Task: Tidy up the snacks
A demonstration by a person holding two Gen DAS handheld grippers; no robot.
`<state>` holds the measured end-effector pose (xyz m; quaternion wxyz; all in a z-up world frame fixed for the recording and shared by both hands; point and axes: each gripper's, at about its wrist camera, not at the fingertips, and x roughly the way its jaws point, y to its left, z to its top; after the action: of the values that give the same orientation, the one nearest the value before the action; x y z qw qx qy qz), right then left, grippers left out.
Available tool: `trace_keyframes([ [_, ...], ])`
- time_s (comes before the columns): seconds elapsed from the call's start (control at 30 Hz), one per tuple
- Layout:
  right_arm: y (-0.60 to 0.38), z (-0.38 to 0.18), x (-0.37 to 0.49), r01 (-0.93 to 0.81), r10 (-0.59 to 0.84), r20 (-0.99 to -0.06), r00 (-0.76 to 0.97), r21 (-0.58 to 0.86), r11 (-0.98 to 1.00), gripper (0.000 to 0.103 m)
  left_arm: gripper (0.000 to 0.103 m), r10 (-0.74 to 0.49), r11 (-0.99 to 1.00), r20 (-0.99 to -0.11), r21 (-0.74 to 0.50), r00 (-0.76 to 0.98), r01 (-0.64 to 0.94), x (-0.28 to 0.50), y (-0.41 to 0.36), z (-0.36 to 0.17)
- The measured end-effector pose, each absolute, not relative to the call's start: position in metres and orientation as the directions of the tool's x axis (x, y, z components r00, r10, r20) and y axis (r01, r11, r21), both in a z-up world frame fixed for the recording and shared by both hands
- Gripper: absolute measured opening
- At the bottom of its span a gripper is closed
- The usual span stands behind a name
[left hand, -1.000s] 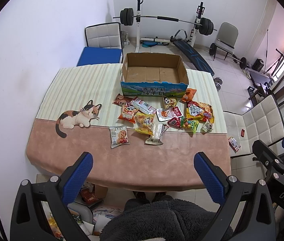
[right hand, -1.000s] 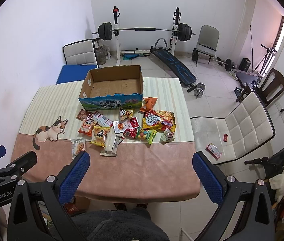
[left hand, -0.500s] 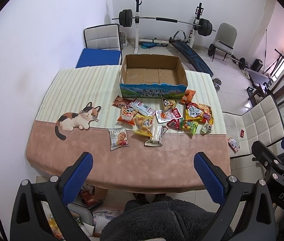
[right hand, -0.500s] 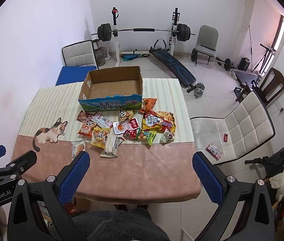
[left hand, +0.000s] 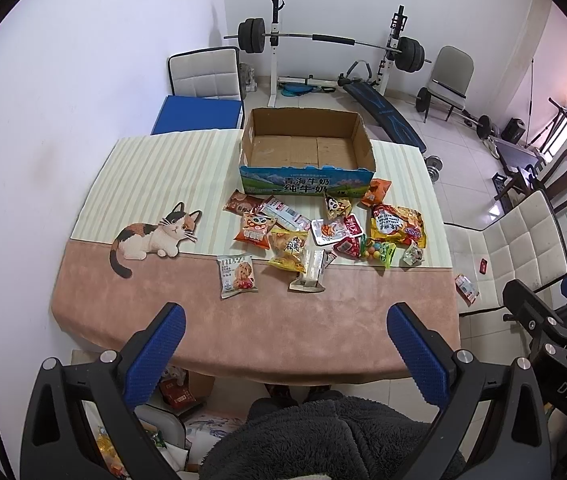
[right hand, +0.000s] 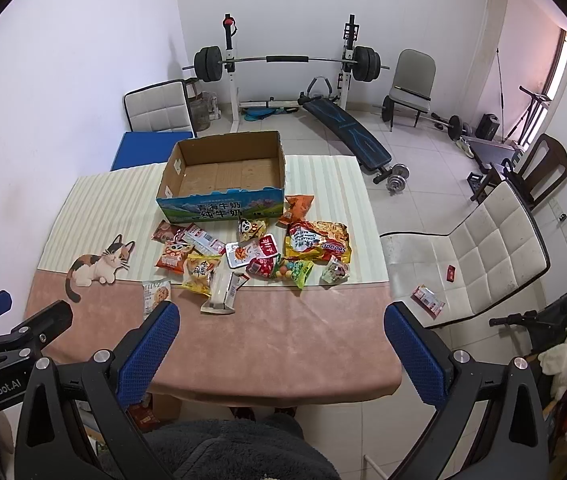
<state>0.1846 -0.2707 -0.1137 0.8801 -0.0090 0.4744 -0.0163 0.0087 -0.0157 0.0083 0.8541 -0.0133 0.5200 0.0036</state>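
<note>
Several snack packets point(left hand: 323, 232) point(right hand: 259, 256) lie in a loose pile in the middle of the table. Behind them stands an empty cardboard box point(left hand: 307, 152) point(right hand: 223, 176) with a blue printed front. A white cookie packet point(left hand: 237, 275) point(right hand: 156, 294) lies apart at the pile's near left. A large yellow-red bag point(left hand: 397, 225) point(right hand: 317, 241) sits at the right of the pile. My left gripper point(left hand: 287, 336) hangs open above the table's near edge, holding nothing. My right gripper point(right hand: 281, 334) is open too, at a similar height, well short of the snacks.
The tablecloth point(left hand: 155, 176) is striped at the back and pink in front, with a cat picture point(left hand: 151, 236). White chairs point(right hand: 479, 256) stand at the right and the far left. A barbell rack point(right hand: 287, 60) and bench fill the room behind. A dark fleece sleeve point(left hand: 331, 436) is below.
Both grippers have drifted slightly, so the table sits a little differently in each view. Nothing on the table has moved, and both grippers remain open.
</note>
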Motion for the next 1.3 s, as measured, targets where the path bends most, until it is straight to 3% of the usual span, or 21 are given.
trace_keyframes([
  [1.3, -0.276, -0.118, 0.201, 0.037, -0.020, -0.846, 0.533, 0.000, 0.999, 0.103, 0.103, -0.006, 0.999, -0.885, -0.024, 0.465, -0.034, 0.022, -0.013, 0.015],
])
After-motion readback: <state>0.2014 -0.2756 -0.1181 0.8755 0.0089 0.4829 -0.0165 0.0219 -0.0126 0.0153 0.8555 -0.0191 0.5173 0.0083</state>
